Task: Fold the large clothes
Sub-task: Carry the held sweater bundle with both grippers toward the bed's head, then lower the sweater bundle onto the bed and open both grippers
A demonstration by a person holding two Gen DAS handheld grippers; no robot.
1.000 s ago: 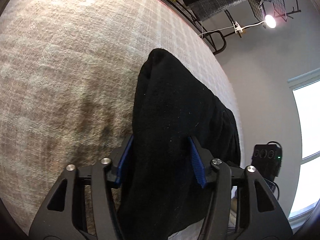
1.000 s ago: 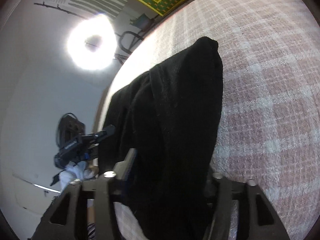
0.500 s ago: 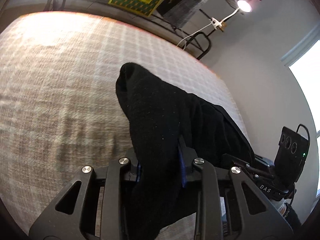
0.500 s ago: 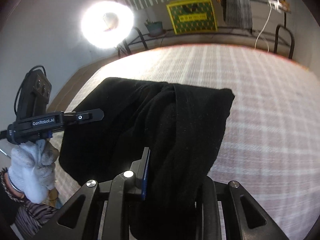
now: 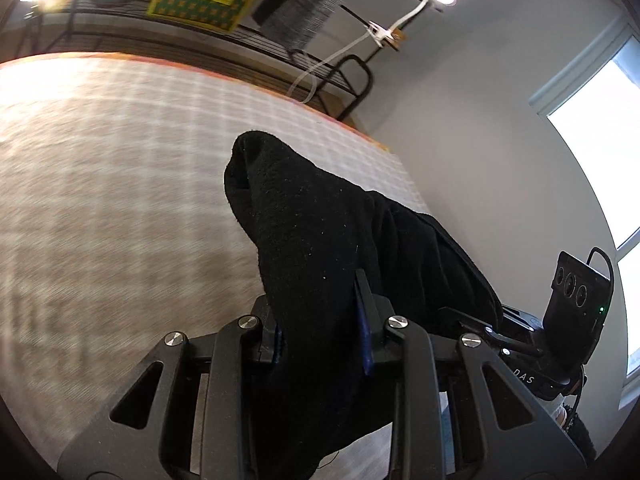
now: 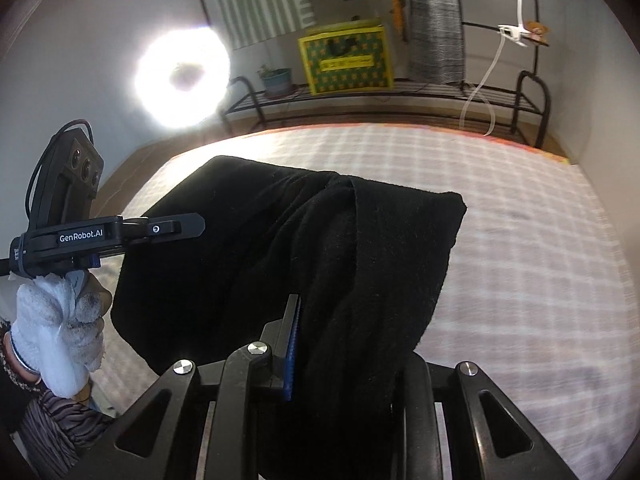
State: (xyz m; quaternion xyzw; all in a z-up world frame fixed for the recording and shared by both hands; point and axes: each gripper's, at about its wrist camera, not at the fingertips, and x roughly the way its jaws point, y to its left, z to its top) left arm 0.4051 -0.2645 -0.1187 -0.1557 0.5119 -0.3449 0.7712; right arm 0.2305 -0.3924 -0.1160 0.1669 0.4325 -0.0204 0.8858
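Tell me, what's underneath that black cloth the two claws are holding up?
Below the black garment lies a checked bedcover, visible all around it. The patch directly beneath is covered by the hanging fabric, so anything lying there cannot be seen.

your two grippers sit side by side over the bed (image 6: 520, 240) — the left gripper (image 5: 320, 320) to the left, the right gripper (image 6: 344, 344) to its right — with the garment (image 6: 320, 248) spanning between them, above the bedcover. beyond the bed's far edge stands a low rack (image 6: 400, 96); on it sit a box (image 6: 346, 60) and, to its left, a potted plant (image 6: 276, 80).
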